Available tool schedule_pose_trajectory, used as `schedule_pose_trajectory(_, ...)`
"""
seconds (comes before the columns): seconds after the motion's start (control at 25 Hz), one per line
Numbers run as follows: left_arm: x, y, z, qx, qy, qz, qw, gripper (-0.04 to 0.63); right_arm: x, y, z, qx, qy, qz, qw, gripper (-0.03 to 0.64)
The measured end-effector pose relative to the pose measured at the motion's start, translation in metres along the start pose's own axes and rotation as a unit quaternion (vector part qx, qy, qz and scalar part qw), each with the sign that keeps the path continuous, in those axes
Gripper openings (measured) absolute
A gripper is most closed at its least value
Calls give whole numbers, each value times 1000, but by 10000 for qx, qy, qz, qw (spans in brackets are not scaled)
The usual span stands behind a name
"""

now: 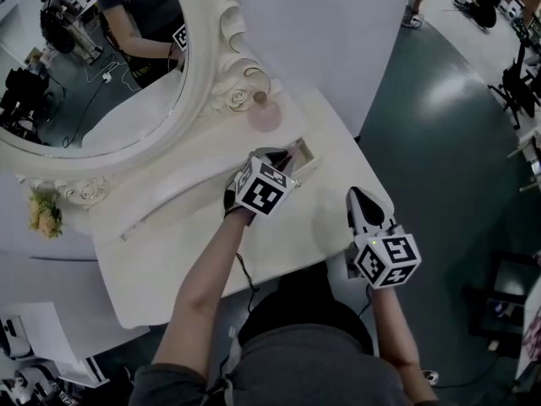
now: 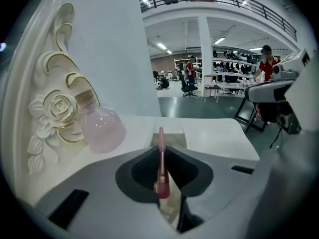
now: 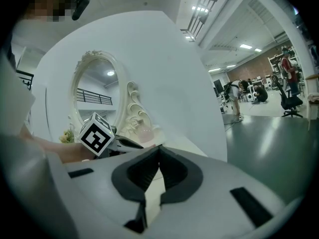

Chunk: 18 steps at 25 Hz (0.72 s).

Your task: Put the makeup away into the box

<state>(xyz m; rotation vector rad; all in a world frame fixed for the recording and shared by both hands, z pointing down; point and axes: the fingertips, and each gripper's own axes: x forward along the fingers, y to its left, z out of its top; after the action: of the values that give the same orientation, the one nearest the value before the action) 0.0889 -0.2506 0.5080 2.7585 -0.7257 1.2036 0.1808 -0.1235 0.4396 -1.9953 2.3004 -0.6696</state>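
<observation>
My left gripper (image 1: 283, 156) is over the white vanity table (image 1: 169, 244), shut on a thin pink makeup stick (image 2: 161, 156) that pokes out past its jaws. Just beyond the tip lies the small open white box (image 2: 169, 136), seen in the head view as the box (image 1: 303, 151) by the table's right end. My right gripper (image 1: 356, 196) hovers off the table's right front corner. In the right gripper view its jaws (image 3: 159, 149) stand shut with nothing between them.
A round pink perfume bottle (image 2: 103, 129) stands against the ornate white mirror frame (image 2: 55, 111), left of the box; the bottle (image 1: 266, 117) also shows in the head view. The big oval mirror (image 1: 101, 66) fills the back left. Yellow flowers (image 1: 44, 212) sit at the far left.
</observation>
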Motion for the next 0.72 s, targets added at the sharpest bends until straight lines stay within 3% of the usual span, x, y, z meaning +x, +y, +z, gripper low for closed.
schedule_pose_trajectory(0.72,17,-3,-14,3,342,-314,9989,51,5,-5,-5,83,44,-168,9998,5)
